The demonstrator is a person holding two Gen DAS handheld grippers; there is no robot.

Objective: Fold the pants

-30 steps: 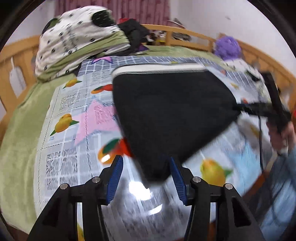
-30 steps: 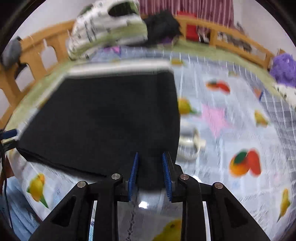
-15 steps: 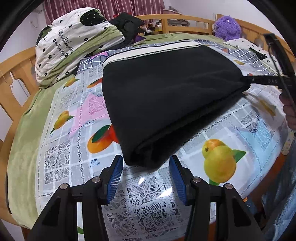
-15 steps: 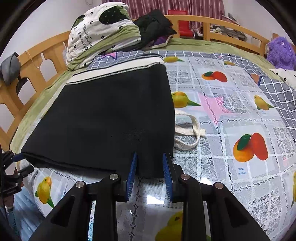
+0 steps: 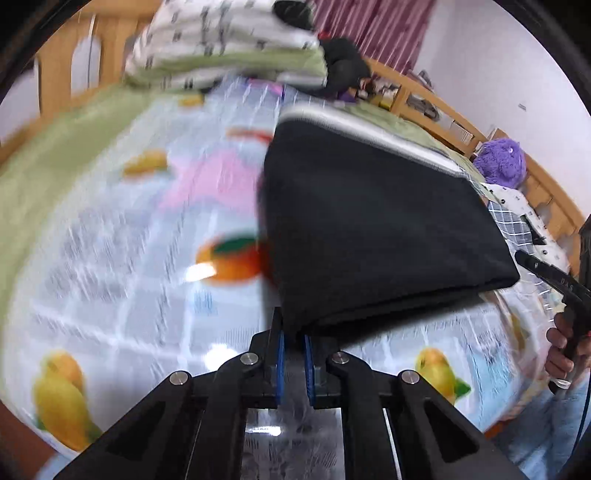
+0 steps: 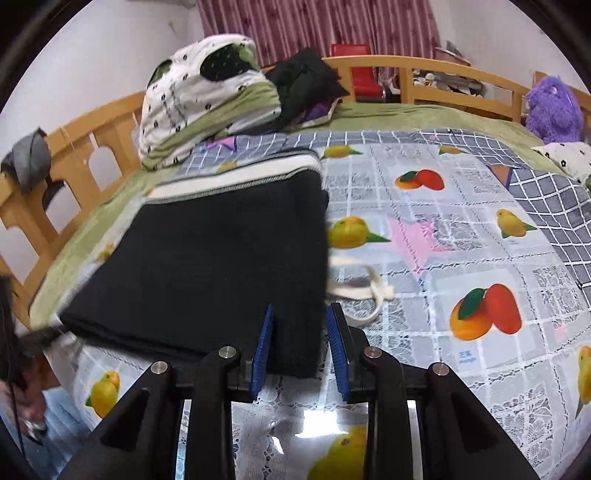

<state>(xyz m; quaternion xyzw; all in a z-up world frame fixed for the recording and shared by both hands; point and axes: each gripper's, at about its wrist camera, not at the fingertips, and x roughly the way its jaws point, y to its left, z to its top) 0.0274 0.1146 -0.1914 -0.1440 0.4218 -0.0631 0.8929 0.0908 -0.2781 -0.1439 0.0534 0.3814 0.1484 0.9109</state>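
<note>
Black pants (image 6: 221, 266), already folded into a flat rectangle on a bed's fruit-print cover (image 6: 461, 236), have the left tool (image 5: 293, 349) pinched shut on one near corner and the right tool (image 6: 299, 350) open astride the other, which it must grip before another fold; wooden rails (image 6: 424, 79) and striped curtains (image 6: 314, 26) lie beyond.
</note>
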